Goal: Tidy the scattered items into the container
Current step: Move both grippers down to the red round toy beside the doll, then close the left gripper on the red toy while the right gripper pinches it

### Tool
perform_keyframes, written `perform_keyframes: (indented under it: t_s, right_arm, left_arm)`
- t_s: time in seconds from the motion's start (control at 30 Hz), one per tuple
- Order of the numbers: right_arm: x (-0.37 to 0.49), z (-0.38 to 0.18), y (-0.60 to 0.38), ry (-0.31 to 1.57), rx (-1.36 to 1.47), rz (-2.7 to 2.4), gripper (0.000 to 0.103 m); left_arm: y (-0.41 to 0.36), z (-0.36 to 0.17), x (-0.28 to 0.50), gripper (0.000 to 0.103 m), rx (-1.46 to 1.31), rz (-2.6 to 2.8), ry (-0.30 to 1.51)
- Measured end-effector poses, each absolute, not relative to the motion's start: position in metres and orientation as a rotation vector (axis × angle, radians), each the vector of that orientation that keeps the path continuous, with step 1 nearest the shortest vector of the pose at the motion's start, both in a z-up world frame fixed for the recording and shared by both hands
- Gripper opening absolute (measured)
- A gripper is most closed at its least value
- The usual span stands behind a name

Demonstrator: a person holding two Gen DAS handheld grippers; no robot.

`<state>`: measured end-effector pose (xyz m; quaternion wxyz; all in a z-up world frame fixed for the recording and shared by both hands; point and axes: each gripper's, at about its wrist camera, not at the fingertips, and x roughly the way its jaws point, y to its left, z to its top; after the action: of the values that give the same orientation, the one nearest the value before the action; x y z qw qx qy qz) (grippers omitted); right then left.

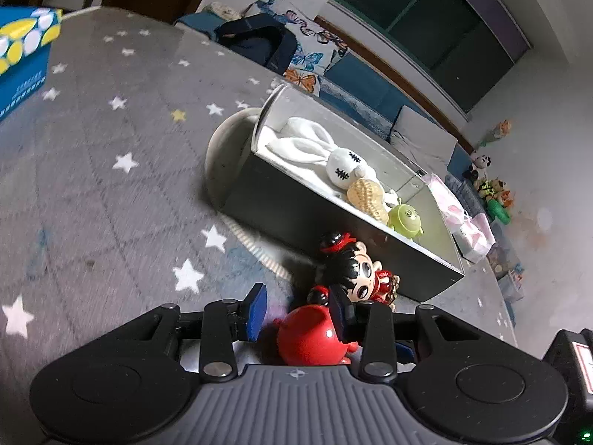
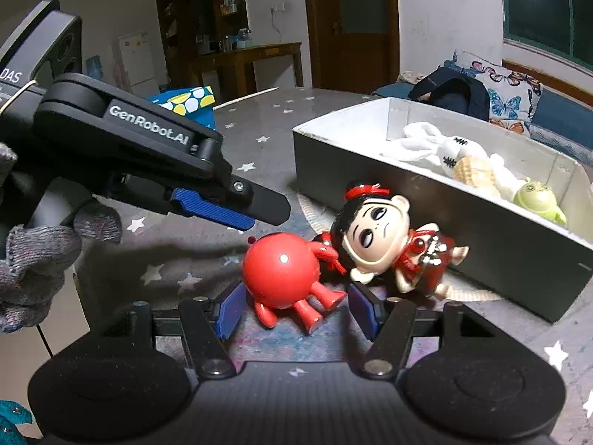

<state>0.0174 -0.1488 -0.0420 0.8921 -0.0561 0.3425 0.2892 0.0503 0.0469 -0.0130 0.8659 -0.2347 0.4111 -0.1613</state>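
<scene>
Two toys lie on the star-patterned desk [image 1: 111, 193] just outside the container [image 2: 437, 222], a long box with dark outer walls and a pale inside. One is a round red toy [image 2: 280, 270] with stubby legs, the other a black-haired doll [image 2: 385, 237] in a red outfit, lying on its back with its head touching the red toy.

The right tongs [image 2: 292, 306] are spread wide, their blue pads on either side of the red toy's legs; neither pad appears to touch it, and they hold nothing. The doll lies just beyond the right-hand pad, and the container stands past the doll, ahead and to the right.

The left tongs [image 1: 294, 309] are also wide open and empty. In the left wrist view the red toy [image 1: 315, 337] sits between the two blue pads, close against the right-hand one; whether it touches that pad I cannot tell. The doll [image 1: 355, 274] lies straight ahead of the tips, with the container [image 1: 296, 207] right behind it. From the right wrist view the left tongs [image 2: 244, 209] hang above and behind the red toy.

Inside the container rest a white plush rabbit [image 1: 333, 152], a tan ridged shell-like toy [image 1: 365, 194] and a small green figure [image 1: 406, 218]. A blue patterned box [image 1: 22, 59] sits far off to the left of the left tongs.
</scene>
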Motion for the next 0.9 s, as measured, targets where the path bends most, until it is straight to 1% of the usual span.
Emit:
perform_keyframes:
  t_s: [0.5, 0.9]
  right_arm:
    - [0.005, -0.039, -0.14, 0.716, -0.147, 0.654, 0.063]
    - [0.023, -0.039, -0.145, 0.745, -0.055, 0.638, 0.063]
  left_arm:
    - [0.049, -0.023, 0.043, 0.039, -0.572, -0.37, 0.884]
    - [0.051, -0.027, 0.046, 0.039, -0.607, -0.388, 0.891]
